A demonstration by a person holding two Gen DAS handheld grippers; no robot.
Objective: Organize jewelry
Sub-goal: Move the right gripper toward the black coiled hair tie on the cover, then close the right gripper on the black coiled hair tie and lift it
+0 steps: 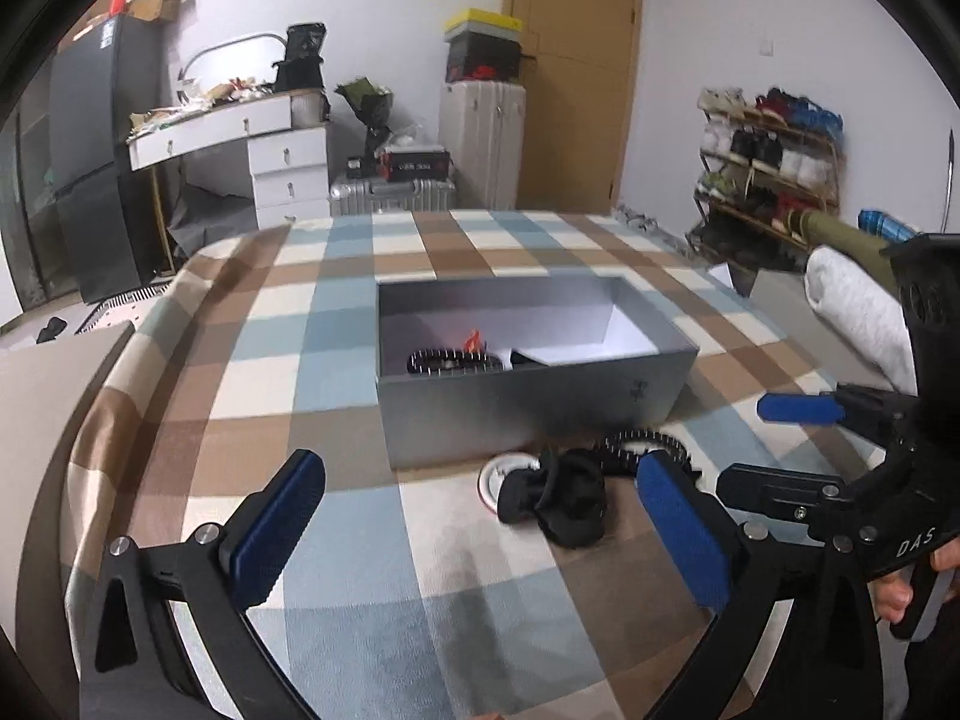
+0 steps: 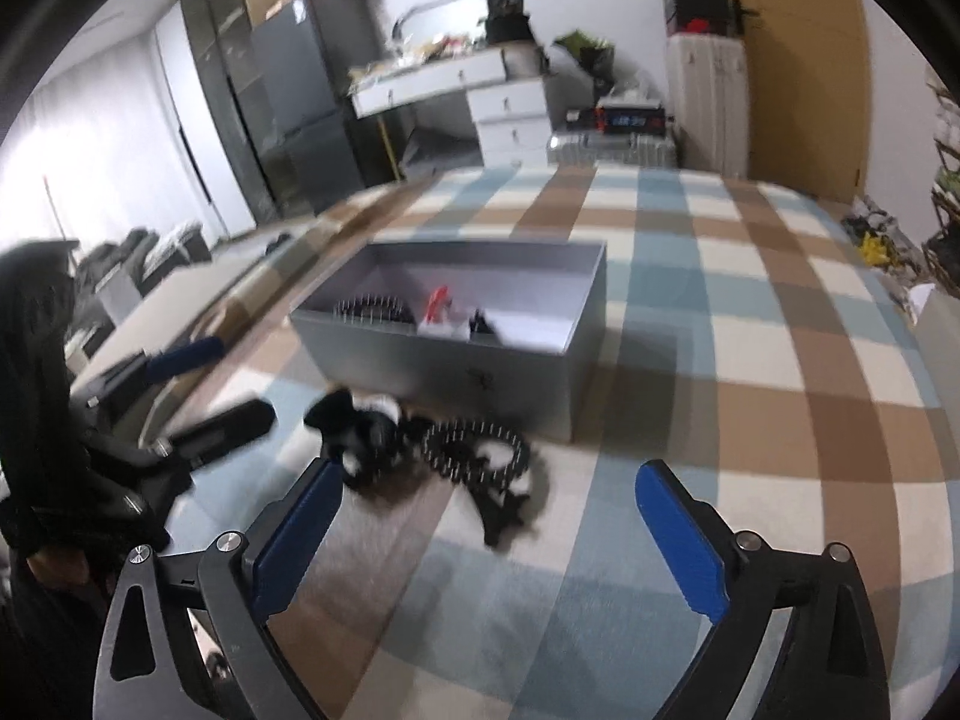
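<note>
An open grey box stands on the checked cloth. Inside lie a black spiked bracelet and a red and white piece. In front of the box lie a black spiked bracelet, a black bow-like piece and a white round item. My left gripper is open and empty, just short of this pile. My right gripper is open and empty, near the pile; it also shows in the left wrist view.
The checked cloth covers the surface. Beyond it stand a white desk, suitcases, a wooden door and a shoe rack. A rolled white towel lies at the right.
</note>
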